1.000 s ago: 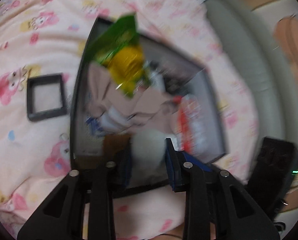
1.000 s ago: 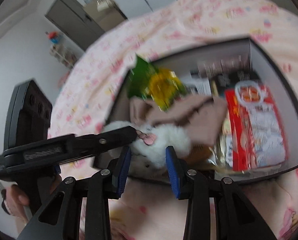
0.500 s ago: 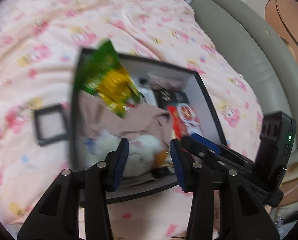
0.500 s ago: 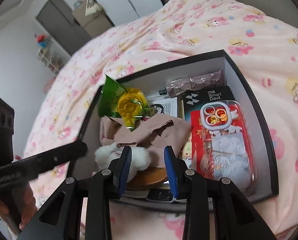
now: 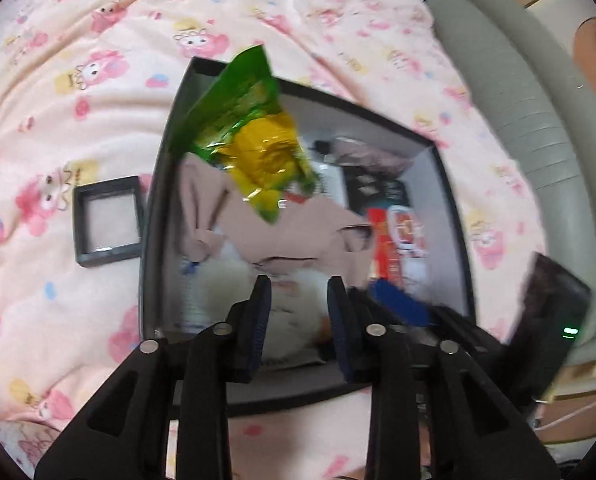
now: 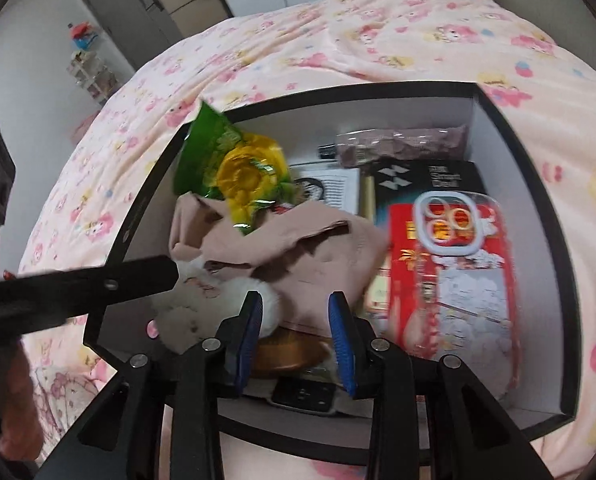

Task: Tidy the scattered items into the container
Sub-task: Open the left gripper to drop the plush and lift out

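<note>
Both grippers parted and empty: left gripper (image 5: 298,304) poised over the near edge of the dark container (image 5: 154,216), right gripper (image 6: 294,320) likewise over its near wall (image 6: 570,320), blue pads framing only air. Directly ahead of the left gripper, inside the container, a white fluffy toy (image 5: 234,280) under a crumpled beige cloth (image 5: 282,236); farther ahead, a green-and-yellow snack bag (image 5: 258,148) propped against the far left corner. Ahead and right of the right gripper, a red packet with a clear phone case (image 6: 454,264) lying flat, beyond it a black box (image 6: 430,180) and a brownish pouch (image 6: 402,144). Left of the container, out on the pink patterned bedspread (image 5: 78,60), a small grey square tray (image 5: 108,220), well apart from the left gripper
</note>
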Tool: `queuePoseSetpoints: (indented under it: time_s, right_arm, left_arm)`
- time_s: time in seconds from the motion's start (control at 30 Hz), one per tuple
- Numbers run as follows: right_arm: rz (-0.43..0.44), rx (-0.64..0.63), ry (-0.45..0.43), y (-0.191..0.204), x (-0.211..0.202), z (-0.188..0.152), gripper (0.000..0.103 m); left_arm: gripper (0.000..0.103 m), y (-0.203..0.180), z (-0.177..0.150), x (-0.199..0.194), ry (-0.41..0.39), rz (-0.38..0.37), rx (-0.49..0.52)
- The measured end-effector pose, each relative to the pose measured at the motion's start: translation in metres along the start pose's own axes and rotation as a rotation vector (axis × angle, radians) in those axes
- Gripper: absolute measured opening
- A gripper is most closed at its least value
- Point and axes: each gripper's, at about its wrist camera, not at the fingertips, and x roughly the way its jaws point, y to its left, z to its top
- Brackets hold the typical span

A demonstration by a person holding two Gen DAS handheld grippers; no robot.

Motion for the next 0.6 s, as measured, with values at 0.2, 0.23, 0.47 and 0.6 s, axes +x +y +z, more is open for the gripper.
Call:
queuePoseSetpoints:
  time_s: [0.2,0.23,0.47,0.6]
  right_arm:
    - [0.144,-0.022,0.103,0.022,0.028,0.000,0.030]
    - [0.209,-0.018,0.117,0.023,0.029,-0.003,0.030]
    - [0.082,-0.005,-0.053,0.015,-0.019,-0.019,0.030]
    - [0.094,0.006,-0.140,0.018,-0.060,-0.035,0.031]
  left_arm:
    - [0.030,0.006,-0.007,-0.002,-0.026,0.004,-0.009]
    - [0.031,0.009,-0.010,-0.004,-0.030,-0.009,-0.013]
    - [0.038,0.012,-0.044,-0.032,-0.140,-0.116,0.011]
    - [0.038,0.005,-0.064,-0.047,-0.176,-0.115,0.051]
